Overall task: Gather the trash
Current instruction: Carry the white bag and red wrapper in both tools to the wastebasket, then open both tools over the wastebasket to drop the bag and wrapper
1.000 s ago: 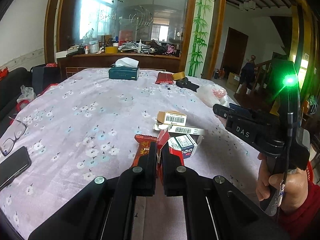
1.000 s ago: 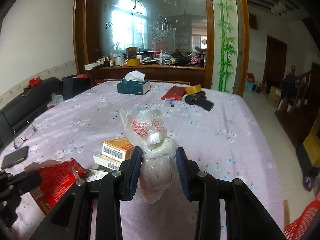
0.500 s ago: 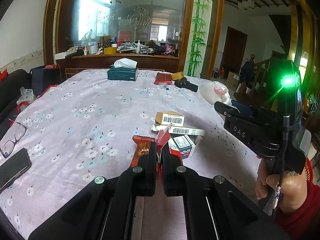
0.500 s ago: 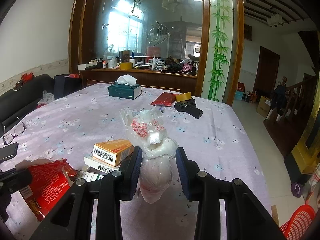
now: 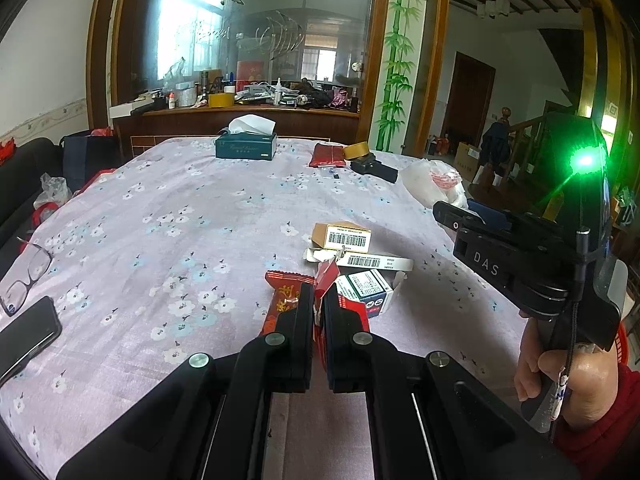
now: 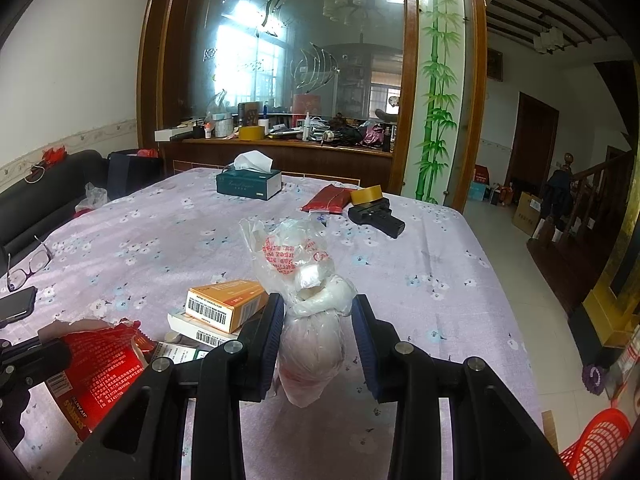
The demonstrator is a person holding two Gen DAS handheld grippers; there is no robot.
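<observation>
Surface (image 6: 168,236) covered in lilac floral cloth. Beyond its far edge, wood-framed etched glass partition (image 6: 304,52) with cluttered ledge (image 6: 280,142); painted bamboo panel (image 6: 438,80) beside it. White walls, dark sofa (image 6: 44,196) off the left edge, pale tiled floor (image 6: 508,264), staircase (image 6: 592,184) right.

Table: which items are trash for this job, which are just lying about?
Trash:
red wrapper, in left gripper
plastic bag, in right gripper
small boxes

Lying about:
tissue box
glasses
phone
tape roll
</observation>
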